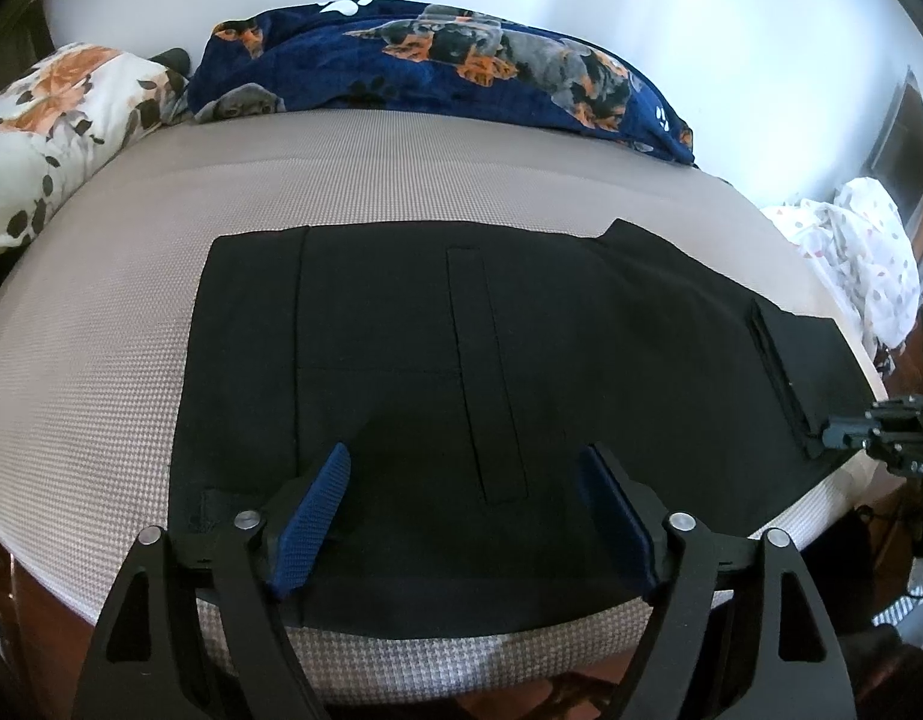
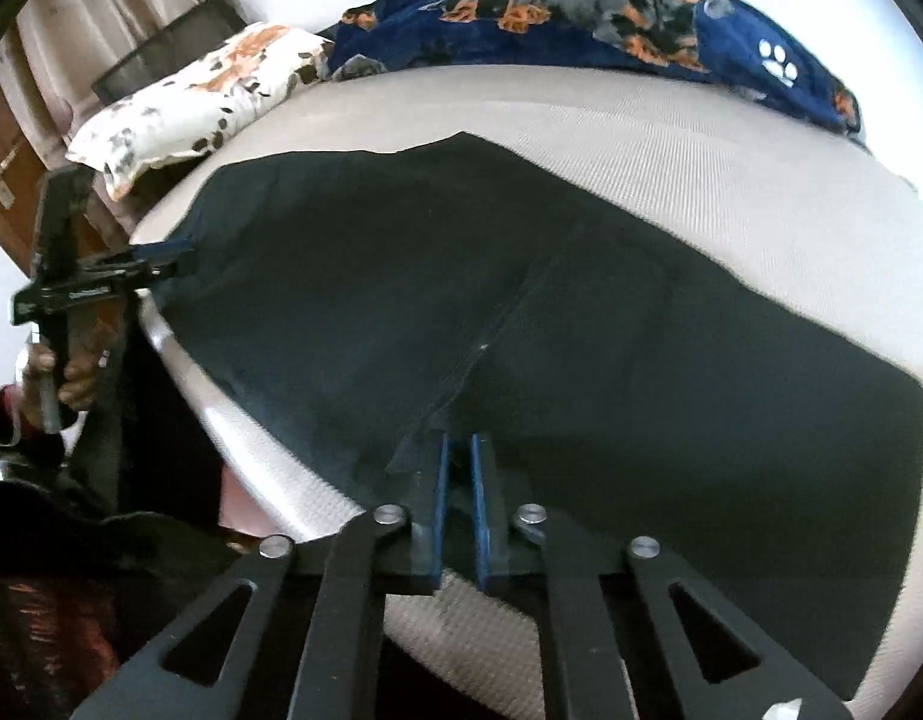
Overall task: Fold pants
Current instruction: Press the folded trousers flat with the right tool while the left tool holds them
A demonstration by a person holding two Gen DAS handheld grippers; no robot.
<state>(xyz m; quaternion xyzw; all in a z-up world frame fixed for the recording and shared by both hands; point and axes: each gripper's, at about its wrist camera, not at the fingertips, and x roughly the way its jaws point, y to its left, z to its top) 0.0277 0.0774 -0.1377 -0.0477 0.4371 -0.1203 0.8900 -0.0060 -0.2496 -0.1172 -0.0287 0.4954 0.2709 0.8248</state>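
Beige bed (image 1: 131, 324) carries black pants (image 1: 461, 360); my left tongs (image 1: 461, 468) gape wide, right tongs (image 2: 457, 444) pinch the hem at six o'clock.

No text, label, brand or number can be read anywhere here.

The bed (image 1: 101, 360) wears a pale houndstooth-weave cover. Black pants (image 1: 431, 360) lie spread flat across its near half — reaching its front edge. At the far side rest a white floral pillow (image 1: 53, 126) and a navy dog-print blanket (image 1: 461, 72), bunched — touching each other.
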